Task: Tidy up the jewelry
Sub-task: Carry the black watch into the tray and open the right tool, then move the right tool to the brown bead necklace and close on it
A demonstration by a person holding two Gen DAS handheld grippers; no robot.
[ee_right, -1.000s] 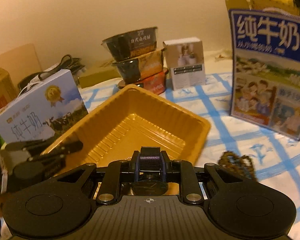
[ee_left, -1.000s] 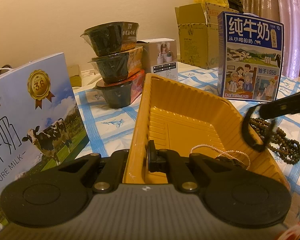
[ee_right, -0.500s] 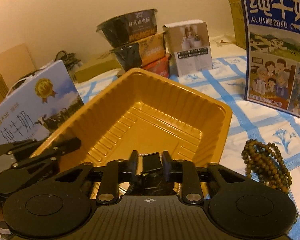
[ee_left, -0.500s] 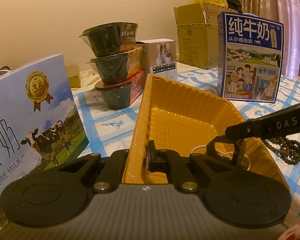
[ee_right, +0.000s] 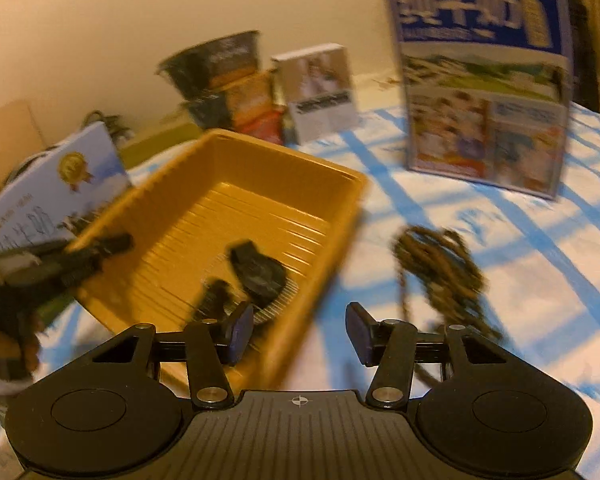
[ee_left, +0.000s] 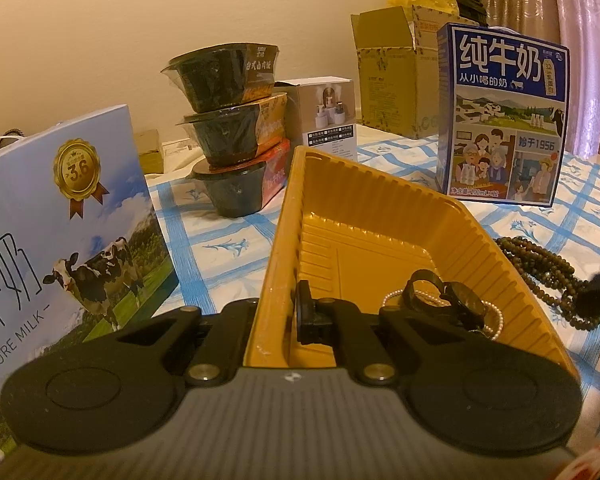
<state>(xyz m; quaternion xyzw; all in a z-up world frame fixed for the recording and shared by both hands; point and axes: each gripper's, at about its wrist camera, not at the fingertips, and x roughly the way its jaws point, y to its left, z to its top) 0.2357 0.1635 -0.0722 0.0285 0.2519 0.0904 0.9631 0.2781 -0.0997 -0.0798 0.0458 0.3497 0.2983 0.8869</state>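
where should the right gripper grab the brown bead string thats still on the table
Take the brown bead string at the bunched middle of its heap, coming down from above with the right gripper open. It lies slack on the tablecloth beside the yellow tray, apart from its wall. A pinch across several strands at once probably holds better than one loose loop. The view is blurred, so finer detail is unclear.

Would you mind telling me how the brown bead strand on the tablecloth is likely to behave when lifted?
The bead strand lies in loose coils beside the yellow tray, so it will probably droop and swing. Its round beads may slip between pads, and trailing loops could snag the tray's rim.
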